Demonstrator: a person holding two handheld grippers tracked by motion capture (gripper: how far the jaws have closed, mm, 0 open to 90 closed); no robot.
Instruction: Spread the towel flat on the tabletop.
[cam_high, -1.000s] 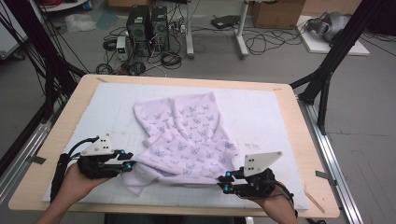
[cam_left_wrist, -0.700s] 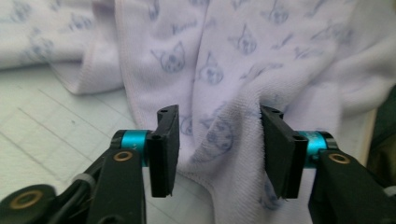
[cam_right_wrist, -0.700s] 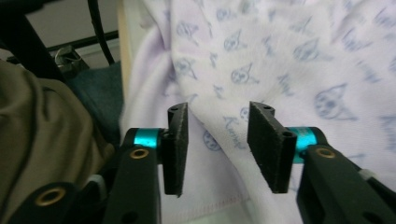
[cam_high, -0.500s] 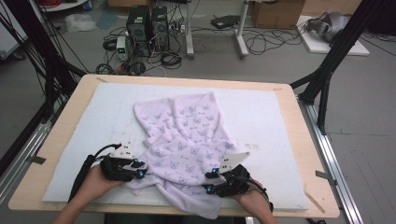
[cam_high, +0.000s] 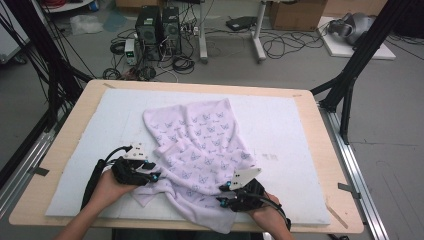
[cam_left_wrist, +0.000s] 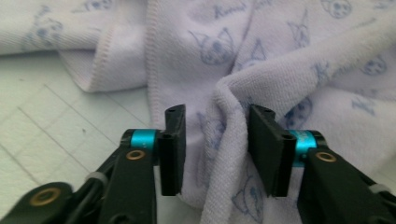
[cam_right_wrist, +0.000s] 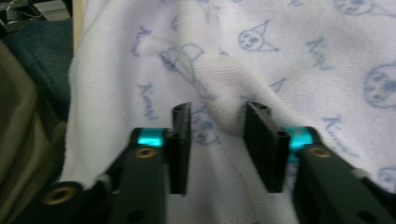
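A lavender towel (cam_high: 200, 145) with blue cartoon prints lies crumpled on the white mat (cam_high: 290, 125); its near corner hangs over the table's front edge. My left gripper (cam_high: 151, 177) is at the towel's near-left edge. In the left gripper view the left gripper (cam_left_wrist: 217, 114) stands open, with a raised fold of towel (cam_left_wrist: 280, 70) between the jaws and against the right one. My right gripper (cam_high: 223, 193) rests on the towel's near part. In the right gripper view the right gripper (cam_right_wrist: 218, 109) is open astride a ridge of the towel (cam_right_wrist: 303, 56).
The mat covers a wooden table (cam_high: 330, 150). Black frame posts (cam_high: 350, 75) stand at both sides, with computer towers (cam_high: 157, 30) and cables on the floor beyond. Dark cloth of the person's trousers (cam_right_wrist: 32, 56) shows past the table edge.
Both grippers have slid inward from the towel's outer sides onto the cloth. The towel's near edge has bunched up, and folds now stand between each pair of jaws.
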